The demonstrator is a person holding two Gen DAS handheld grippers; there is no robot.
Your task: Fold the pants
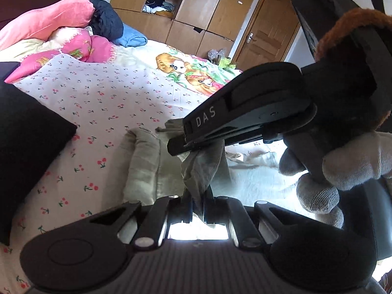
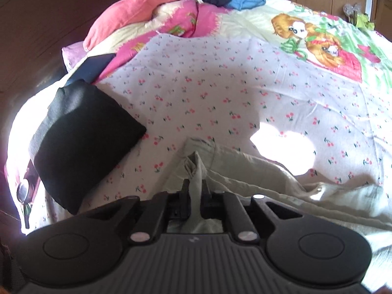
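In the left wrist view the left gripper [image 1: 197, 204], bottom centre, has its jaws pinching the beige pants [image 1: 144, 161]; just above, right of centre, the right gripper [image 1: 182, 138] pinches the same bunched edge. The pants trail rightward across the bed [image 1: 110, 103].

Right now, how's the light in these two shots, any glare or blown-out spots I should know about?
Left wrist view: sunlight blows out the sheet behind the left gripper, which pinches the beige pants. Right wrist view: a washed-out sun patch on the cherry-print sheet, glare along the left edge, and a broad shadow mid-bed. Both show fisheye bending at the edges.
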